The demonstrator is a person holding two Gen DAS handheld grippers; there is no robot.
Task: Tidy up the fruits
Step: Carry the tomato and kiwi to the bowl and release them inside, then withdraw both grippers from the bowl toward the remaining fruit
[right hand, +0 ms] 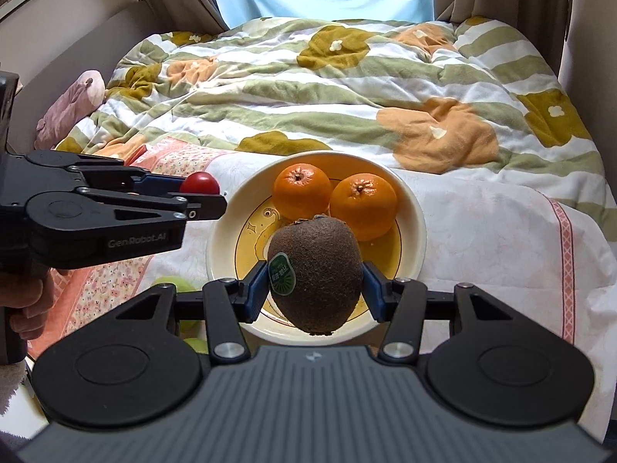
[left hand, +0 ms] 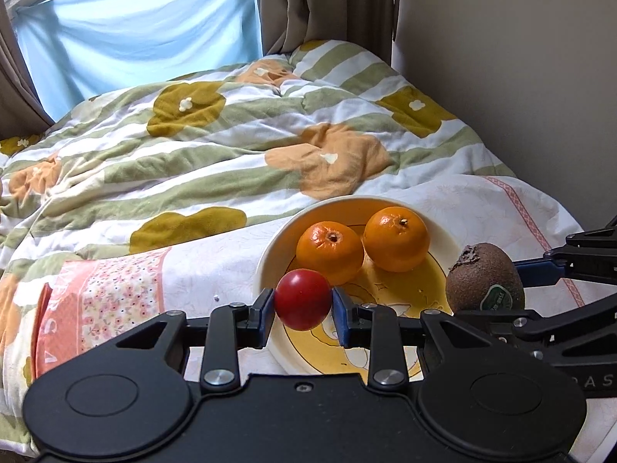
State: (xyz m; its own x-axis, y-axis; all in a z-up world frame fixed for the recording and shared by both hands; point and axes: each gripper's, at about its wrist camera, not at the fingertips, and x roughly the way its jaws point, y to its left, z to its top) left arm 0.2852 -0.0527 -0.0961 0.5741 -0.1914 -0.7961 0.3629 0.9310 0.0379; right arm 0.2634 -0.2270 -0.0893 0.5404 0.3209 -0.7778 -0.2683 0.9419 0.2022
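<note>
**Two fruits carried to the bowl**

The flowered green-striped quilt (right hand: 327,77) covers a bed under a curtained window. On it sits the round cream bowl (right hand: 418,239) holding two oranges (right hand: 302,191). Above the bowl, the right gripper (right hand: 314,287) clamps a fuzzy brown kiwi (right hand: 320,266); at its rim, the left gripper (left hand: 303,301) pinches a small red tomato (left hand: 302,297), both seemingly ready for release.

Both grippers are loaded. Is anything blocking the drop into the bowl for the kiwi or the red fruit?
Nothing visible does. The right gripper holds the kiwi above the bare front of the bowl; the left gripper holds the red fruit at its near rim. The two oranges fill only the far side.
</note>
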